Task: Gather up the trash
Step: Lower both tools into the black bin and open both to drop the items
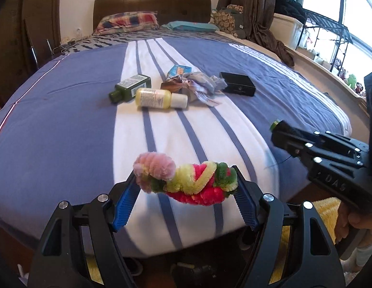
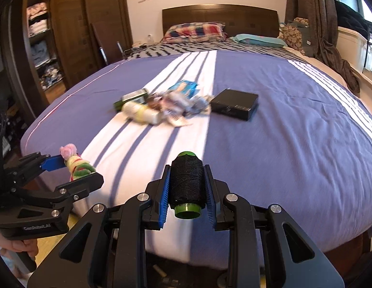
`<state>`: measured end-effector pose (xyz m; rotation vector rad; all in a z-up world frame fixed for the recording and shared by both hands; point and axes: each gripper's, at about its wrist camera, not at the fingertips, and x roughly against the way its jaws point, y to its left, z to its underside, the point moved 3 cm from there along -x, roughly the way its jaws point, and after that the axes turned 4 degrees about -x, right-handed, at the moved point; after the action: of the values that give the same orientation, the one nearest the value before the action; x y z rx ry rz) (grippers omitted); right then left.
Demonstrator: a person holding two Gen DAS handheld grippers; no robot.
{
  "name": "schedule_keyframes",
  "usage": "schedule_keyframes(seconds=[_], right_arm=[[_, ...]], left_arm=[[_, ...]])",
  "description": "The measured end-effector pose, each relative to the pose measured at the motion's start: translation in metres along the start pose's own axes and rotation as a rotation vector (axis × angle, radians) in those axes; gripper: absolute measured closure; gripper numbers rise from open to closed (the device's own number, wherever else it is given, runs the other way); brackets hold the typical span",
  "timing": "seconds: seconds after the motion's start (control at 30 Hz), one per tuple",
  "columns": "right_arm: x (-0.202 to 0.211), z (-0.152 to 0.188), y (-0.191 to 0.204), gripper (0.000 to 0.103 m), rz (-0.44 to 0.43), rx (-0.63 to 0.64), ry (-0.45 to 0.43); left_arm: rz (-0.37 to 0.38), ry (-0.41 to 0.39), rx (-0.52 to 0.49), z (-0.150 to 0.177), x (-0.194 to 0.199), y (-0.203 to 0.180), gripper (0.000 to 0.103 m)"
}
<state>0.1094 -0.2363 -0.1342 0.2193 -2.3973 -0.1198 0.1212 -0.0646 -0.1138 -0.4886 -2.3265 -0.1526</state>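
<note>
My left gripper [image 1: 186, 180] is shut on a twisted bundle of pink, yellow, green and red pipe cleaners [image 1: 186, 180], held above the near edge of the bed; it also shows in the right wrist view [image 2: 76, 165]. My right gripper [image 2: 187, 184] is shut on a spool of black thread with green ends [image 2: 186, 184], also above the bed's near edge; the spool's green tip shows in the left wrist view [image 1: 274, 124]. On the bed lie a green bottle [image 1: 130, 87], a yellow bottle [image 1: 159, 98], crumpled wrappers [image 1: 198, 85] and a black box [image 1: 237, 83].
The bed [image 1: 65, 110] has a blue cover with white stripes, pillows [image 1: 128, 21] and a dark headboard. A wardrobe [image 2: 41, 43] stands at the left. A window sill with a rack and small items [image 1: 330, 48] runs along the right.
</note>
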Motion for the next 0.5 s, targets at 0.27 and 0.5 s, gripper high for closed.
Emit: schedule_keyframes(seconds=[0.27, 0.5], right_arm=[[0.022, 0.041, 0.021, 0.076, -0.029, 0.009, 0.028], [0.016, 0.084, 0.020, 0.076, -0.033, -0.013, 0.115]], left_arm=[[0.000, 0.003, 0.014, 0.042, 0.032, -0.007, 0.033], [0.004, 0.105, 0.056, 0.097, 0.024, -0.006, 0.033]])
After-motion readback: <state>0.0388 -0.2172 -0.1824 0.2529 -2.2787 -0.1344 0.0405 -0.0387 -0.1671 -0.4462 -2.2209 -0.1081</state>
